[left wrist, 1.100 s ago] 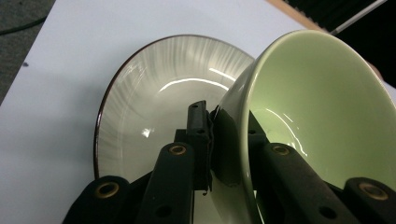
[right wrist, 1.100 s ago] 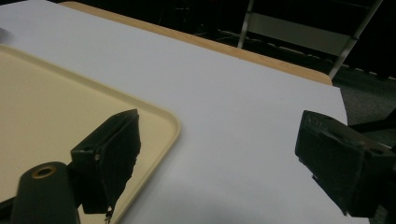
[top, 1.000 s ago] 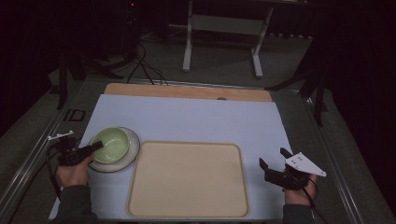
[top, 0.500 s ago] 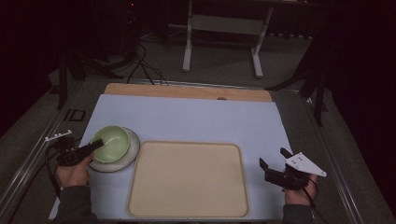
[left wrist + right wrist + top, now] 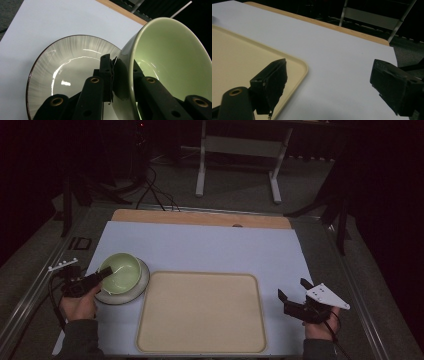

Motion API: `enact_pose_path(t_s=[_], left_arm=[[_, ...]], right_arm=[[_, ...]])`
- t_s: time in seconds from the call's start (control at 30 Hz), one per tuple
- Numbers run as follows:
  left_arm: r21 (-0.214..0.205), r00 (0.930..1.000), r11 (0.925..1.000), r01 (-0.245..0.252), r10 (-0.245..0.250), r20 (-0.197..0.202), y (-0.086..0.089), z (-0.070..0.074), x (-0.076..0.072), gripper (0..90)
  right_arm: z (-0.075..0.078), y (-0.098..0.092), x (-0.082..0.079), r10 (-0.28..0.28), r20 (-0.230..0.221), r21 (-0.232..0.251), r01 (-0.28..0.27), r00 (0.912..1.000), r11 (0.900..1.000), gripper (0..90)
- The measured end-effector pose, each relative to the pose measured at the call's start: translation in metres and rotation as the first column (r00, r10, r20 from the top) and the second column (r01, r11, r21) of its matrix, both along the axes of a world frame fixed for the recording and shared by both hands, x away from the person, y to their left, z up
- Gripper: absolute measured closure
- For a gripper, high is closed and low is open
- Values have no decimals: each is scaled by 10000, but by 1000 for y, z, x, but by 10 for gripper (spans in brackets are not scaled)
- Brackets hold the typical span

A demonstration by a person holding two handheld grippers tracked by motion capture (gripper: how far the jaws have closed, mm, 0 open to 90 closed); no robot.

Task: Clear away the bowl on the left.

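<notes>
A pale green bowl [image 5: 120, 272] rests over a grey-white plate [image 5: 114, 298] with a dark rim at the table's left. My left gripper [image 5: 104, 272] is shut on the bowl's near-left rim, one jaw inside and one outside. In the left gripper view the green bowl [image 5: 170, 57] leans tilted above the plate [image 5: 67, 67], and my left gripper [image 5: 120, 62] pinches its wall. I cannot tell whether the bowl's base still touches the plate. My right gripper [image 5: 292, 288] stands open just right of the beige tray [image 5: 200, 312]. In the right gripper view my right gripper [image 5: 329, 72] holds nothing.
The beige tray [image 5: 237, 50] lies on a white sheet [image 5: 215, 250] that covers the table. A wooden strip [image 5: 200, 218] runs along the far edge. Beyond the table stand a metal frame [image 5: 237, 150] and cables [image 5: 150, 190] on the floor.
</notes>
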State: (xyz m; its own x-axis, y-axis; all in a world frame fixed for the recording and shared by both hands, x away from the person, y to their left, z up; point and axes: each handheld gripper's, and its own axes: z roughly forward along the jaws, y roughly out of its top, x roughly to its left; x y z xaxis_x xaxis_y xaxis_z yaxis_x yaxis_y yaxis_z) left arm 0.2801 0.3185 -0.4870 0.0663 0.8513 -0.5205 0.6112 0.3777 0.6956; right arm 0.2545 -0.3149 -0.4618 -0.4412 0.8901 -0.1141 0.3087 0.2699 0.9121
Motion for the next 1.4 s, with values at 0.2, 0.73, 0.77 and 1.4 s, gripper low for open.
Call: enact_pose_path(t_s=[0.2, 0.73, 0.77, 1.4], left_arm=[[21, 9999, 10000, 17, -17, 99, -2, 3, -1, 804], [43, 9983, 9995, 309, -311, 489, -11, 12, -5, 804], [50, 9982, 9995, 322, -324, 505, -12, 13, -5, 804], [44, 9948, 9971, 762, -764, 679, -24, 19, -5, 804]], right_arm=[[0, 0, 0, 1, 8, 2, -1, 10000, 10000, 138], [0, -1, 0, -5, 21, 14, 5, 10000, 10000, 138], [0, -1, 0, -6, 25, 14, 6, 10000, 10000, 138], [1, -1, -1, -28, 23, 28, 28, 10000, 10000, 138]])
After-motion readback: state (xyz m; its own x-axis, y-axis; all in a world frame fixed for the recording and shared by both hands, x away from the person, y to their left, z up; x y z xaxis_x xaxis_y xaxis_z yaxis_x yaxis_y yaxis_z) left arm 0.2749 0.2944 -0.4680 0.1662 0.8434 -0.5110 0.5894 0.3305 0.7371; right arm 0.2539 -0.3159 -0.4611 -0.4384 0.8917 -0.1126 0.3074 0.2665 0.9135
